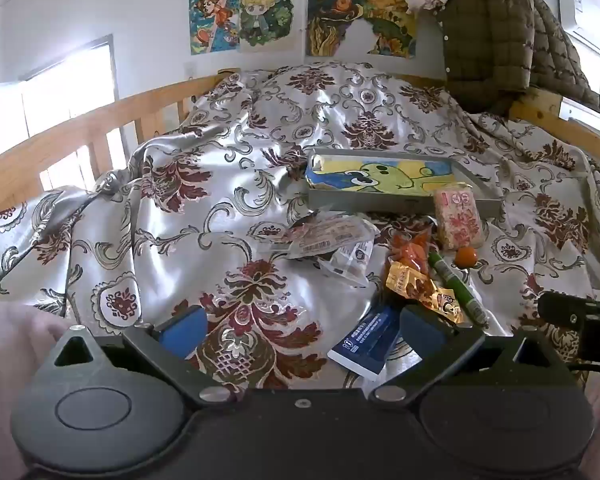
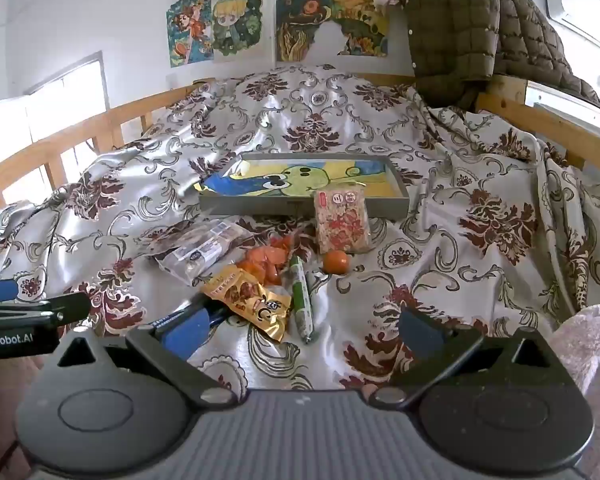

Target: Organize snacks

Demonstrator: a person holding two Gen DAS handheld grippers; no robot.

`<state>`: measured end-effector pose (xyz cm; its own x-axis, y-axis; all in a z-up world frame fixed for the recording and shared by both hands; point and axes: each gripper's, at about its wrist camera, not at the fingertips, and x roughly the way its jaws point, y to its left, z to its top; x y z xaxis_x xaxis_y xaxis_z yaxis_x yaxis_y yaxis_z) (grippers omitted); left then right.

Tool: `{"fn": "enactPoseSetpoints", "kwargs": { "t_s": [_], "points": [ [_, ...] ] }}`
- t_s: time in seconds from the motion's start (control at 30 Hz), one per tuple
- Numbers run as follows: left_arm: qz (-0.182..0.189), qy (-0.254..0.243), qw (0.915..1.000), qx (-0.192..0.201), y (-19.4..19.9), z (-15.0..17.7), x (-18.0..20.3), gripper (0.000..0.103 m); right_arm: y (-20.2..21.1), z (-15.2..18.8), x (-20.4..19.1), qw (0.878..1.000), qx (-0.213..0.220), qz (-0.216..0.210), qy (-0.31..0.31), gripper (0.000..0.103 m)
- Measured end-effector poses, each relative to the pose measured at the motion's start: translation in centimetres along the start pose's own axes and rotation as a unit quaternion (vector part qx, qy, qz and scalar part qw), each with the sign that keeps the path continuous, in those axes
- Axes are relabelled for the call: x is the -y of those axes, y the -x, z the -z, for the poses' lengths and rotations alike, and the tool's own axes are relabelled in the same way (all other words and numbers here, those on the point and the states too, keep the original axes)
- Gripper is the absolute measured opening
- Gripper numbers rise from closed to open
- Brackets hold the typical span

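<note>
A bed covered in a shiny floral bedspread (image 1: 228, 184) fills both of your views, with a wooden rail along the left edge. At centre frame sits a shallow grey tray (image 2: 304, 204) lined with a cartoon frog picture. The snacks lie scattered just below it: a rice-cracker pack (image 2: 342, 224) leaning against the tray's front wall, clear wrapped packets (image 1: 328, 236) to its left, a gold pouch (image 2: 248, 300), a green sausage stick (image 2: 302, 300), a blue packet (image 1: 364, 344), and a small orange ball (image 2: 336, 262). Your left gripper (image 1: 300, 326) and right gripper (image 2: 302, 328) both hover at the lower edge, jaws spread wide, holding nothing.
</note>
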<state>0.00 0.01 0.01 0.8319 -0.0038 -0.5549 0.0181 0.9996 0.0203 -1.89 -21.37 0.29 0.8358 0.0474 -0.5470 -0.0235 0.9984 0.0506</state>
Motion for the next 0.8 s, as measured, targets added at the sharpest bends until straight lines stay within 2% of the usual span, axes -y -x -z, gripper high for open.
{"fn": "enactPoseSetpoints", "kwargs": {
  "t_s": [0.8],
  "points": [
    [-0.002, -0.001, 1.0, 0.001, 0.0, 0.0, 0.03, 0.102, 0.02, -0.02, 0.02, 1.0, 0.002, 0.0, 0.0, 0.103]
  ]
}}
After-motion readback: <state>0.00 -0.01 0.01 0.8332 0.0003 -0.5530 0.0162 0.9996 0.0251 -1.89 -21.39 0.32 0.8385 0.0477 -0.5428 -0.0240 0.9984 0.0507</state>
